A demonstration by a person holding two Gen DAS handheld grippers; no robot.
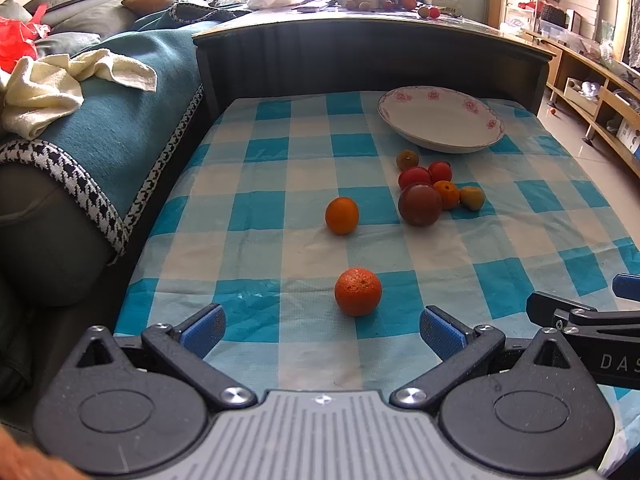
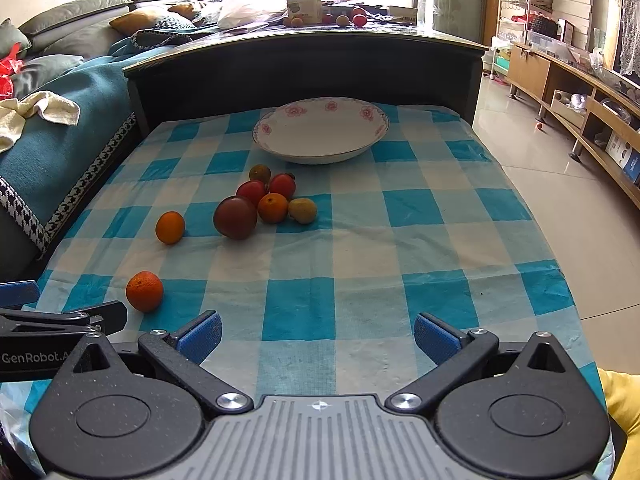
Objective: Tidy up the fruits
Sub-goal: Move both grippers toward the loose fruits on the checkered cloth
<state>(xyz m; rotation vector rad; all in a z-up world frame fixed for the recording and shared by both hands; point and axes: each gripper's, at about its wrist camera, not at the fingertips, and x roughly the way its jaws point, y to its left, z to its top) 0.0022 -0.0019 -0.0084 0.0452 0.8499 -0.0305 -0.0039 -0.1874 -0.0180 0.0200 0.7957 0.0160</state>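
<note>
I see the plate [image 2: 320,136] at the far end of the table [image 2: 440,240]. A bunch of fruits [image 2: 266,204] lies just before it. Two oranges [image 2: 170,227] lie apart, nearer me, to the left. The sofa [image 2: 60,140] is left of the table.

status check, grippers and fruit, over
Left gripper open, empty; right gripper open, empty. Nearest orange just ahead of left. Plate empty, fruit cluster on cloth. Path clear.

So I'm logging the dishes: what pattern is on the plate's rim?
Pink flowers on the white plate, clearest in the right wrist view.
</note>
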